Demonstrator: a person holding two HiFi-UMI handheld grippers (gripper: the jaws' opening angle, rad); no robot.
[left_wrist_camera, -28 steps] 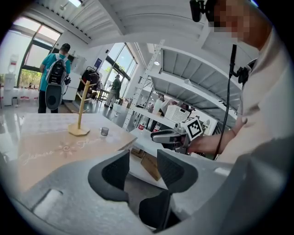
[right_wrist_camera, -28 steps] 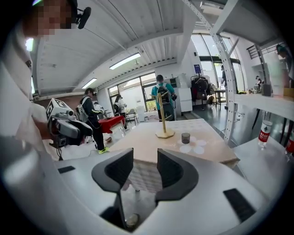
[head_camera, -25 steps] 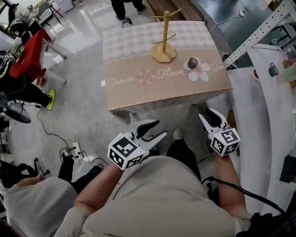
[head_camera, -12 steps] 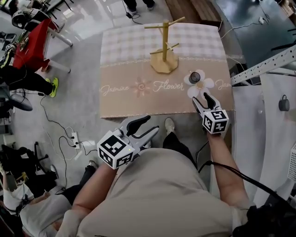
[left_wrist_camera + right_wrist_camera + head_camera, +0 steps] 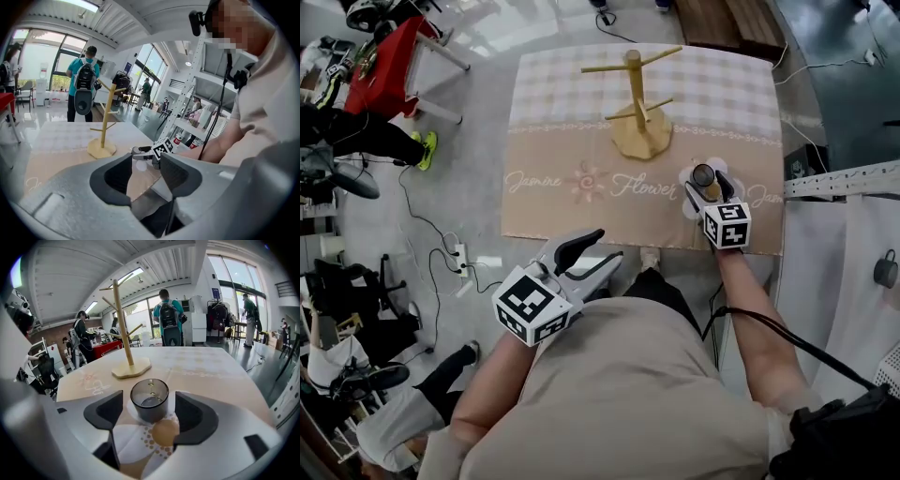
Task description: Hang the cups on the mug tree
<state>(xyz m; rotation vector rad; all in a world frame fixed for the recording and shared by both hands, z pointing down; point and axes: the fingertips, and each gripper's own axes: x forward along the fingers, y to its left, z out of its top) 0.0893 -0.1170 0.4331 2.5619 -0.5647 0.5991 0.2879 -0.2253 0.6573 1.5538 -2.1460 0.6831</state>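
Note:
A small dark glass cup (image 5: 704, 175) stands upright on the flower print at the table's right front. My right gripper (image 5: 708, 190) reaches over the table edge, and its jaws are opening on either side of the cup (image 5: 150, 400); the pads are apart from it. The wooden mug tree (image 5: 635, 101) stands behind the cup, left of it, with bare pegs; it also appears in the right gripper view (image 5: 123, 329). My left gripper (image 5: 607, 246) hangs open and empty in front of the table, near my body. Its view shows the mug tree (image 5: 107, 117) beyond its own jaws (image 5: 145, 161).
The table (image 5: 562, 197) wears a checked and beige cloth. A red stand (image 5: 398, 47) and seated people are at the left, and cables with a power strip (image 5: 455, 258) lie on the floor. A metal rack (image 5: 844, 178) runs along the right side.
My right gripper has moved forward from below the table's front edge up to the cup, and its jaws have spread around it. The left gripper has stayed near my body.

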